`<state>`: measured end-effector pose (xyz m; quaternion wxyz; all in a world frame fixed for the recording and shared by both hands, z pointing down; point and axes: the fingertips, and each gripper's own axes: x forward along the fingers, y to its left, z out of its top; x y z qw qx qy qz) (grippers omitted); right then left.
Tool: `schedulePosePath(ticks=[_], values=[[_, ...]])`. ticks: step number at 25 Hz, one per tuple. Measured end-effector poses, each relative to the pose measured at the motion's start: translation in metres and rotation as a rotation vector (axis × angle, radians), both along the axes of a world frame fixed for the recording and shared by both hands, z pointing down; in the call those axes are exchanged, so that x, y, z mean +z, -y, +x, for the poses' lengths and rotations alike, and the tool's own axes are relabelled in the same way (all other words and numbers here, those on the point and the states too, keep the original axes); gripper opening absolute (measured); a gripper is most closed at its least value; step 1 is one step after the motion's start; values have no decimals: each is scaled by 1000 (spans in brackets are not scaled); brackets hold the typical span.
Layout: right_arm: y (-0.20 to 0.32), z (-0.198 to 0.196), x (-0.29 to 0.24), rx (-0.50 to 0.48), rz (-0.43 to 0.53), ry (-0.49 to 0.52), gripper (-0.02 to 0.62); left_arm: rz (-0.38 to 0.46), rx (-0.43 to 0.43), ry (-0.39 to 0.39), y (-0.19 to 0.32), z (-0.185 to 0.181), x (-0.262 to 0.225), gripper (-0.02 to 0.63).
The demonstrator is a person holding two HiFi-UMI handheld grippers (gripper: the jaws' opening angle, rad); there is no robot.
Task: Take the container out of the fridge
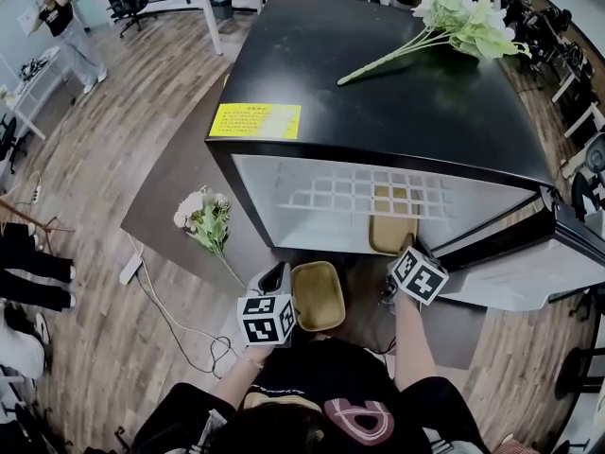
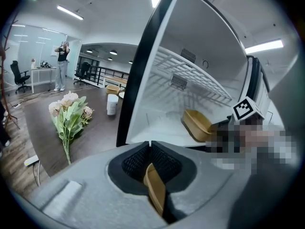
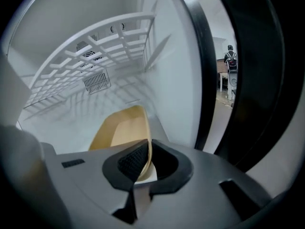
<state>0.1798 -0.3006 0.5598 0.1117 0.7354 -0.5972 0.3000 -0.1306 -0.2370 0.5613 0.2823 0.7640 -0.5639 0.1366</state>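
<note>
1. The fridge point(image 1: 378, 102) door point(image 1: 529, 268) is recorded as open at the right. The white interior under the wire shelf point(image 1: 359, 195) can therefore be reached from the front.
2. The right gripper point(image 3: 145, 163) is noted inside the opening, with its jaws clamped on the near rim of the tan container point(image 3: 119, 130). The wall is pinched edge-on between the pads. This is judged a grip suited to sliding the container outward.
3. The left gripper point(image 2: 151, 168) is seen clamped on the rim of a second tan container point(image 2: 156, 192). That one is held outside, just in front of the opening, probably to keep the way clear.
4. The tan container is found on the fridge floor, beneath the shelf and toward the right wall. It extends away from the right jaws and lies apart from the left gripper. It is judged not yet out.
</note>
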Motion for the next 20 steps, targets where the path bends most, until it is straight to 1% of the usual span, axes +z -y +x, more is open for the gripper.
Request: schedulePosePath(ticks=[3, 9, 15, 20], values=[[-12, -2, -4, -18, 13, -4, 31, 0, 9, -3, -7, 5, -1, 21], [-32, -4, -16, -41, 52, 30, 29, 18, 38, -9, -20, 21, -7, 20], [-54, -4, -14, -56, 47, 55, 31, 27, 49, -44, -36, 34, -13, 18], [-70, -5, -7, -68, 31, 60, 31, 28, 57, -42, -48, 41, -13, 17]])
